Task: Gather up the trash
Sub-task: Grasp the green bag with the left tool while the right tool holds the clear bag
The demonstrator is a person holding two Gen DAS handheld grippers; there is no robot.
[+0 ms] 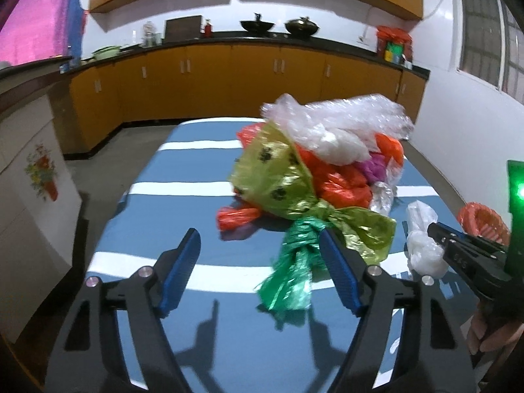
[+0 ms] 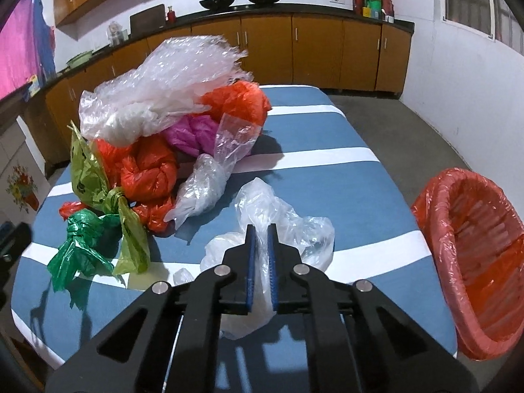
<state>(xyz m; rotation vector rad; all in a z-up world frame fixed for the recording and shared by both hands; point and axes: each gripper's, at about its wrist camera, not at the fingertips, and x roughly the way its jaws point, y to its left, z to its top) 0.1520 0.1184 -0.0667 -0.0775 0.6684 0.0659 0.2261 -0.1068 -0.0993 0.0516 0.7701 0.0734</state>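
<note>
A heap of crumpled plastic bags point(image 1: 314, 160) lies on the blue and white striped table point(image 1: 183, 203): clear, orange, magenta, yellow-green and green ones. My left gripper point(image 1: 258, 239) is open, its fingers either side of the green bag's point(image 1: 294, 262) tail. My right gripper point(image 2: 261, 232) is shut on a clear plastic bag point(image 2: 285, 219) near the front of the table; it also shows in the left wrist view point(image 1: 435, 229). A basket lined with an orange bag point(image 2: 471, 245) stands at the table's right edge.
Wooden kitchen cabinets point(image 1: 229, 82) with a dark counter run along the far wall, with woks point(image 1: 257, 26) and jars on top. A white cabinet point(image 1: 36, 177) with a flower sticker stands left of the table. Bare grey floor point(image 2: 393, 121) lies beyond and to the right.
</note>
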